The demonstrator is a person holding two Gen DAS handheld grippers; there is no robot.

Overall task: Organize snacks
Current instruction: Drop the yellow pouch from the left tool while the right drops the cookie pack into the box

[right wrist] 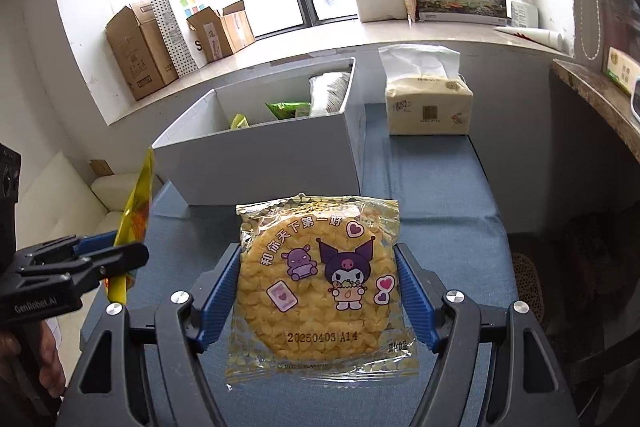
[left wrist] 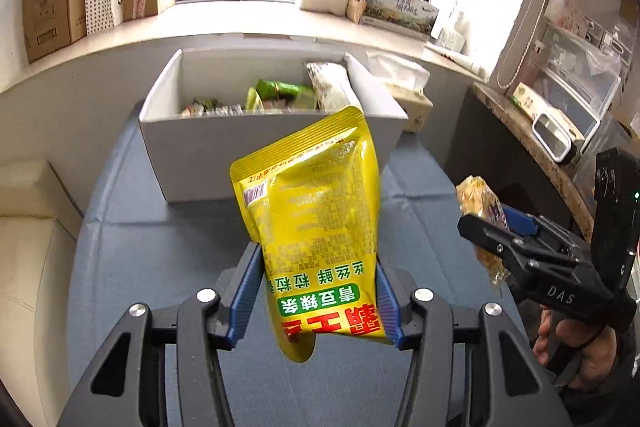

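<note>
The left claw (left wrist: 318, 301) is clamping its blue pads on the lower part of a yellow snack pouch (left wrist: 316, 219), holding it upright and clear of the blue-covered counter (left wrist: 168, 255), presumably so it can be carried over the wall of the box beyond. The pouch's bottom corner is sagging below the pads, and its print is reading upside down. Beside it, the right claw (right wrist: 318, 297) is gripping a clear-wrapped round corn cracker (right wrist: 320, 291) by its two side edges, keeping it flat and face up. Toward the counter's far edge, the white storage box (right wrist: 256, 163) is standing open, already holding green packets (left wrist: 280, 93) and a pale wrapped one; its near wall is hiding most of the contents. A tissue pack (right wrist: 428, 109) is sitting at the far right corner. The windowsill clutter behind is too washed out to read.
</note>
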